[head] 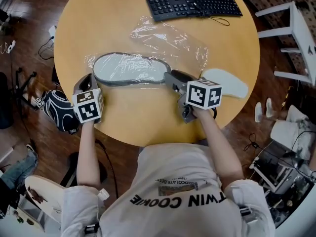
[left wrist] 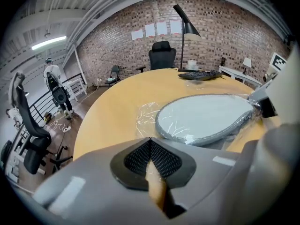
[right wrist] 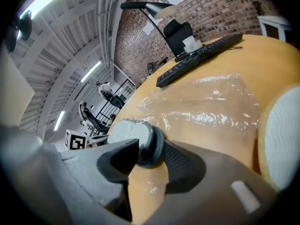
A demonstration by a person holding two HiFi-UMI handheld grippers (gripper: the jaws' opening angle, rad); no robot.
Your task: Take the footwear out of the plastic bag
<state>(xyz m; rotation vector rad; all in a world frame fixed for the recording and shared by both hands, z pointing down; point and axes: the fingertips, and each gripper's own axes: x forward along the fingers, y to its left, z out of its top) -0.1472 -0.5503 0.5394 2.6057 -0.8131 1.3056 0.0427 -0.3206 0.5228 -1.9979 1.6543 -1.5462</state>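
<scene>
Left tongs (head: 86,79) (left wrist: 150,142): clenched, pads meeting at the tips, nothing between them. They sit at the near edge of the tabletop (head: 98,23), just short of the toe end of the grey-soled slipper (head: 128,68) (left wrist: 206,116).

Right tongs (head: 168,77) (right wrist: 149,146): released, jaws standing apart. The slipper's heel end (right wrist: 131,130) lies between them, but the pads show no pressure on it.

Container: one clear plastic bag (head: 173,38) (right wrist: 211,102), flat on the tabletop. Film wraps the slipper's toe end and long sides. Whether the heel end is covered cannot be told. The empty part of the bag stretches beyond the right tongs towards the keyboard (head: 192,5).

Outside the bag: a white slipper (head: 229,83) (right wrist: 281,139) lies bare on the tabletop just beside the right tongs, on their outer side.
</scene>
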